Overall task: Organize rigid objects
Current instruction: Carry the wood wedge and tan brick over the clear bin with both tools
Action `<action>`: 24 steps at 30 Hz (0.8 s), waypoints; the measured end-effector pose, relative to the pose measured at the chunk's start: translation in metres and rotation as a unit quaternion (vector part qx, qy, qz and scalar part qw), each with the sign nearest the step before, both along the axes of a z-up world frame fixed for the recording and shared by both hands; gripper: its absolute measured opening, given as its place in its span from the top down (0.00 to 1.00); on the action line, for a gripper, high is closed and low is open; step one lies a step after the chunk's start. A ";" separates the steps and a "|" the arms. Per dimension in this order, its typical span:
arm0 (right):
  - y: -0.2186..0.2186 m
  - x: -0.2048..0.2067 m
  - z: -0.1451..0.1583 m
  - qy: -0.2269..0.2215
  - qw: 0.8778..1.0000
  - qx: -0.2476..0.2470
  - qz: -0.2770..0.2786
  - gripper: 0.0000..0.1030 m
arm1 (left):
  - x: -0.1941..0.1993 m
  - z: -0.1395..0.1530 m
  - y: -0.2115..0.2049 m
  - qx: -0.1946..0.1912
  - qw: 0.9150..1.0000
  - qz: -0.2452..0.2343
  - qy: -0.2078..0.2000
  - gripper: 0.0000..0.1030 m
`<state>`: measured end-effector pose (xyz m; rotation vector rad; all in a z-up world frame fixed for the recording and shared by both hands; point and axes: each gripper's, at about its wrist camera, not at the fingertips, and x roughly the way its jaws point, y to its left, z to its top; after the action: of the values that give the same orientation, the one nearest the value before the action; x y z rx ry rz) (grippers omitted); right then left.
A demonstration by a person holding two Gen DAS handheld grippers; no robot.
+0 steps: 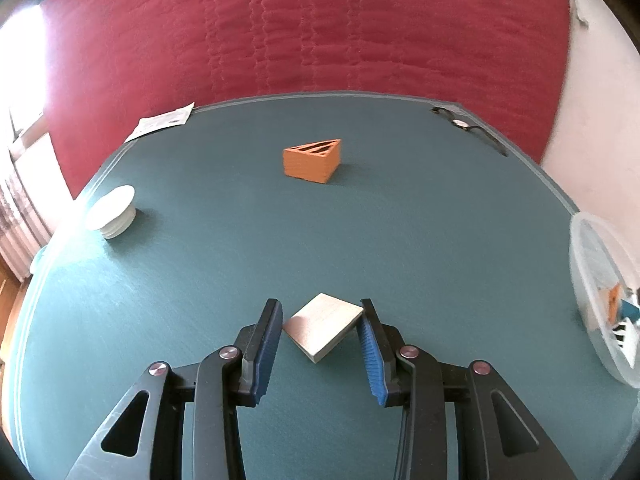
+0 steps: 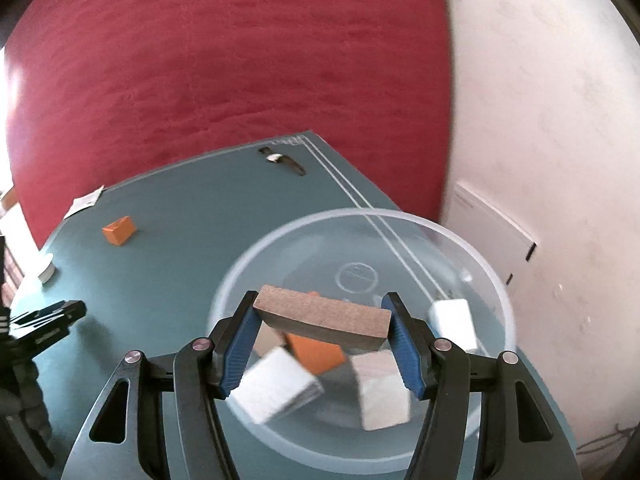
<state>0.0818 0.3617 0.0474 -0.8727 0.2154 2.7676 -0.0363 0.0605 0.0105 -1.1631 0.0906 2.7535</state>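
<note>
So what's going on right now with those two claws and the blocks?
Right gripper clamps brown block over clear bowl. Left gripper grips pale wooden tile. Orange wedge still loose. Nothing blocking.

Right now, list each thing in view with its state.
Left tongs: shut on the pale wooden block, held diagonally.
Right tongs: shut on the brown block, above the bowl.
Clear bowl: upright, holding several blocks.
Orange wedge: resting alone on the table.
</note>
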 end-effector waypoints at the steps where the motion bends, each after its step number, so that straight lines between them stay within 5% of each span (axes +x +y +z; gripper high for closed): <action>1: 0.004 0.001 -0.002 -0.002 1.000 -0.003 -0.004 0.39 | 0.003 0.001 0.003 0.000 1.000 -0.004 0.001 0.61; 24: 0.044 0.028 -0.002 0.012 1.000 0.010 -0.022 0.39 | 0.031 0.038 0.092 0.008 0.993 -0.111 0.025 0.61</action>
<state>0.1103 0.4059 0.0456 -0.8200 0.2087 2.7361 -0.0052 0.1523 0.0484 -1.0143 0.1920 2.5822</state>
